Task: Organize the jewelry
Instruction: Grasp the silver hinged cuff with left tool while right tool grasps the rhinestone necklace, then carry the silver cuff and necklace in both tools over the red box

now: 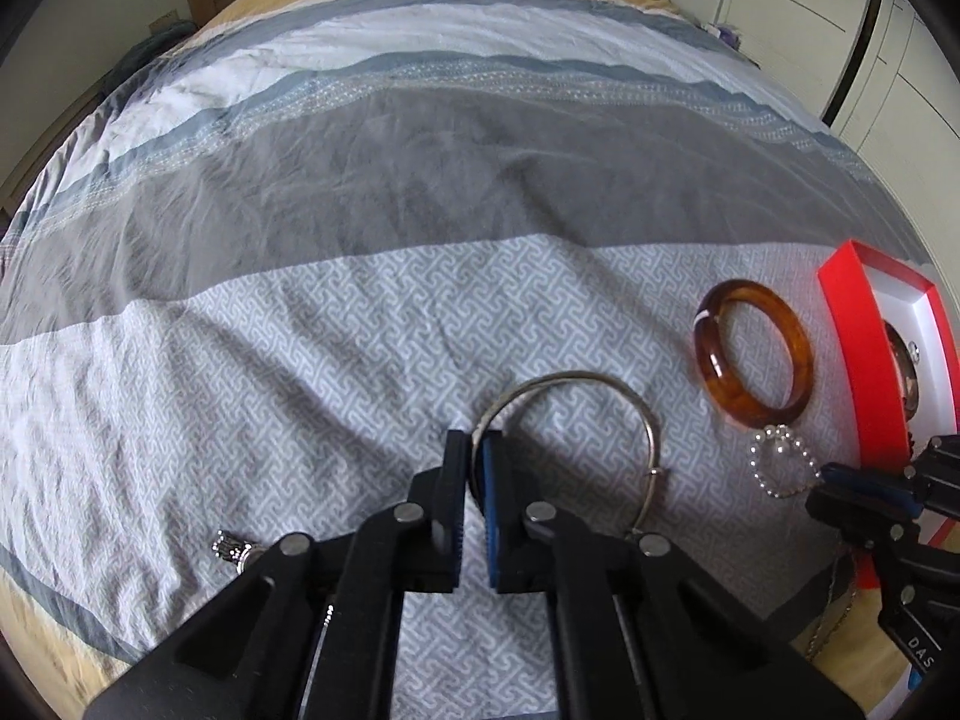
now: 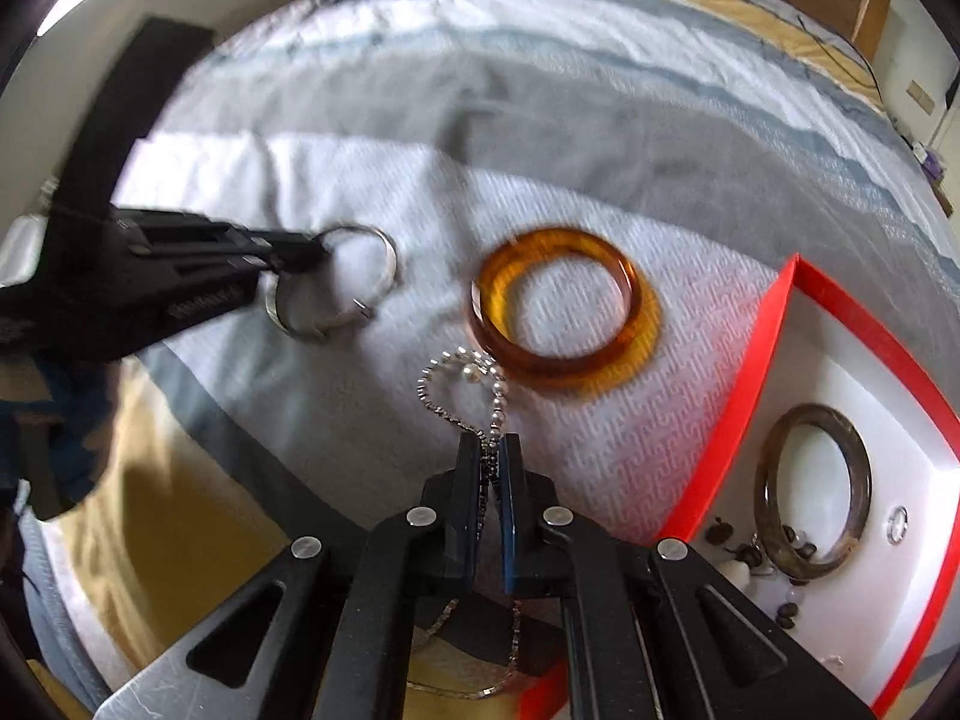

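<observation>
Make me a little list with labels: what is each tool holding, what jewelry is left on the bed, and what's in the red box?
left tool: shut on the silver bangle
right tool: shut on the bead chain
left on the bed: amber bangle, lying flat on the patterned bedspread, untouched
red box: open, white inside, holds a dark bangle and some small dark beads
box position: just right of the amber bangle

The bedspread [image 1: 420, 192] lies bare and unobstructed ahead of and to the left of the left gripper [image 1: 474, 450]. Rightward passage is obstructed by the amber bangle [image 1: 753, 351], the bead chain [image 1: 780, 456] and the right gripper [image 1: 840, 477]. The red box [image 2: 840, 306] wall bounds the right side.
</observation>
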`<action>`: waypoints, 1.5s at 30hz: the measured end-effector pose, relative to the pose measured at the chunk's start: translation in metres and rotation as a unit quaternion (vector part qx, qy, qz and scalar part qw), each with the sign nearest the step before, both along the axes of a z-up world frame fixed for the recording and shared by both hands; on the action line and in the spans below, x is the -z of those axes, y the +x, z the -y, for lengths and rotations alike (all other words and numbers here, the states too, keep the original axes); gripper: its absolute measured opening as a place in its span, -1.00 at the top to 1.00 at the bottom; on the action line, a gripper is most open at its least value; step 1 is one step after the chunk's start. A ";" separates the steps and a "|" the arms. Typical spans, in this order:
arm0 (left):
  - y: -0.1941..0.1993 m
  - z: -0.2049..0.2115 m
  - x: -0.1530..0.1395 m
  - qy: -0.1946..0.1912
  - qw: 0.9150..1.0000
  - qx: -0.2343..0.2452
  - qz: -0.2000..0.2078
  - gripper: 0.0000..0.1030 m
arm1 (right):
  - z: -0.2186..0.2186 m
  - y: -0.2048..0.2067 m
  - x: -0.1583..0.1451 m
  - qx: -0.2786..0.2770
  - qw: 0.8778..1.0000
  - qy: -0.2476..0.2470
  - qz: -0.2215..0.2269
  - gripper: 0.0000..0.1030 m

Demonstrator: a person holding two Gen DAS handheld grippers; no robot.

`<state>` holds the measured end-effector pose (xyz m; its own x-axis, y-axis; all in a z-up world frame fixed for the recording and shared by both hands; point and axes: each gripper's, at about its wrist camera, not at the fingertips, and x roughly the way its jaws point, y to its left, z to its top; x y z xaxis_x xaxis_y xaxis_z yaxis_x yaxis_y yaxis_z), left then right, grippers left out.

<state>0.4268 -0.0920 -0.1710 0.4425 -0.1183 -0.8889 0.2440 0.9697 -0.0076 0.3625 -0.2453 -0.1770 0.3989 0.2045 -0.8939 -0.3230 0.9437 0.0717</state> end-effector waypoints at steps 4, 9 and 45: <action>-0.003 -0.006 -0.012 -0.011 1.000 -0.011 0.013 0.92 | -0.003 -0.008 -0.013 -0.013 1.000 0.008 0.023 0.89; -0.011 -0.009 -0.033 -0.020 0.999 -0.015 0.029 0.92 | -0.005 -0.016 -0.034 -0.011 0.999 0.025 0.046 0.89; -0.106 0.167 -0.172 -0.051 0.983 0.127 0.126 0.91 | 0.122 -0.110 -0.198 0.113 0.972 0.026 0.203 0.90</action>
